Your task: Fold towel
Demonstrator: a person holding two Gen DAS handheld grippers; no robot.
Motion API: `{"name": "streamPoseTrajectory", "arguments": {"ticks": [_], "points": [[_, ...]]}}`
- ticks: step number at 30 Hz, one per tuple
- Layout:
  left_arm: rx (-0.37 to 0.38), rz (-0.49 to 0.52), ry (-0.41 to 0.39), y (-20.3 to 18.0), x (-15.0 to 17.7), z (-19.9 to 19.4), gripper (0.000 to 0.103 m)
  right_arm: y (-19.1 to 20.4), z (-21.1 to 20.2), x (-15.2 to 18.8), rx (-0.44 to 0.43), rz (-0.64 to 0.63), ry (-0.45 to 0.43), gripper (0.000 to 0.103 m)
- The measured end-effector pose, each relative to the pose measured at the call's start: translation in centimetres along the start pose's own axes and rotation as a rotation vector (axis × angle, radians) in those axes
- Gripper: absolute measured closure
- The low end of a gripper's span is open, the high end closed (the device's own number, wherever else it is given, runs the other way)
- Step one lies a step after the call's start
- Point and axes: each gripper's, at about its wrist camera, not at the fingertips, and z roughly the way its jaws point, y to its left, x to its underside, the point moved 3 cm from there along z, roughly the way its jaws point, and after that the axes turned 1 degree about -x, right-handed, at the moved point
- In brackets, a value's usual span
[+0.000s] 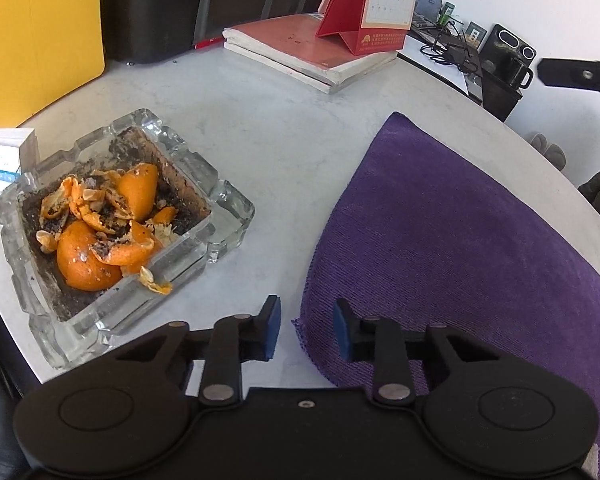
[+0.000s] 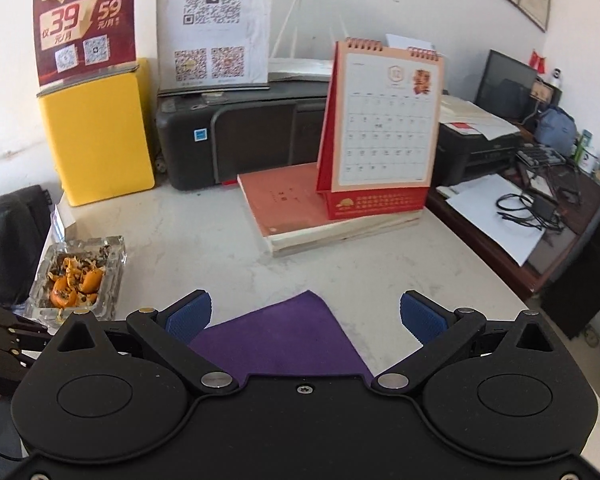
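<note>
A purple towel (image 1: 440, 232) lies flat on the white marble table (image 1: 260, 128), spreading toward the table's right edge. My left gripper (image 1: 307, 320) hovers low at the towel's near-left corner. That corner sits in the gap between its blue pads (image 1: 274, 320), which stand a little apart and do not press on it. In the right wrist view the towel's (image 2: 284, 340) pointed corner lies below my right gripper (image 2: 306, 312), whose jaws are wide open and hold nothing. A dark part of the right gripper (image 1: 580, 74) shows at the far right of the left wrist view.
A glass ashtray (image 1: 228, 216) full of orange peel and ash sits just left of the towel. A small white box (image 1: 4, 156) is beside it. Behind stand stacked books (image 1: 312, 60), a red desk calendar (image 2: 380, 132), a black printer (image 2: 240, 136) and a yellow box (image 2: 96, 132).
</note>
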Motion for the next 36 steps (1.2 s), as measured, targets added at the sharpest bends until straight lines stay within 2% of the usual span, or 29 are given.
{"name": "streamPoseTrajectory", "arguments": {"ticks": [4,7,9,14,15,18,21,26,36], "points": [[0.003,0.002,0.014,0.0,0.1,0.0,0.091,0.2,4.3,-0.3,-0.039,-0.043,0.054,0.002],[0.004,0.004,0.027,0.2,0.2,-0.1,0.096,0.4,7.2,-0.4,-0.052,-0.106,0.091,0.009],[0.01,0.005,0.029,0.3,0.3,-0.1,0.097,0.2,9.0,-0.4,-0.06,-0.127,0.115,0.021],[0.016,0.029,0.042,0.4,0.2,0.0,0.099,-0.7,13.4,-0.2,-0.077,-0.166,0.165,0.029],[0.016,0.033,0.045,0.4,0.2,0.0,0.099,-0.9,14.1,-0.1,-0.078,-0.179,0.177,0.037],[0.014,0.039,0.053,0.4,0.1,0.0,0.099,-1.8,16.2,0.0,-0.102,-0.198,0.215,0.053],[0.019,0.044,0.063,0.4,0.0,0.1,0.099,-2.5,17.9,0.1,-0.123,-0.227,0.25,0.058],[0.031,0.052,0.077,0.6,-0.1,0.2,0.099,-3.2,19.5,0.2,-0.187,-0.233,0.293,0.059],[0.043,0.065,0.086,0.6,-0.2,0.2,0.099,-3.1,19.6,-0.1,-0.332,-0.305,0.343,0.059]]}}
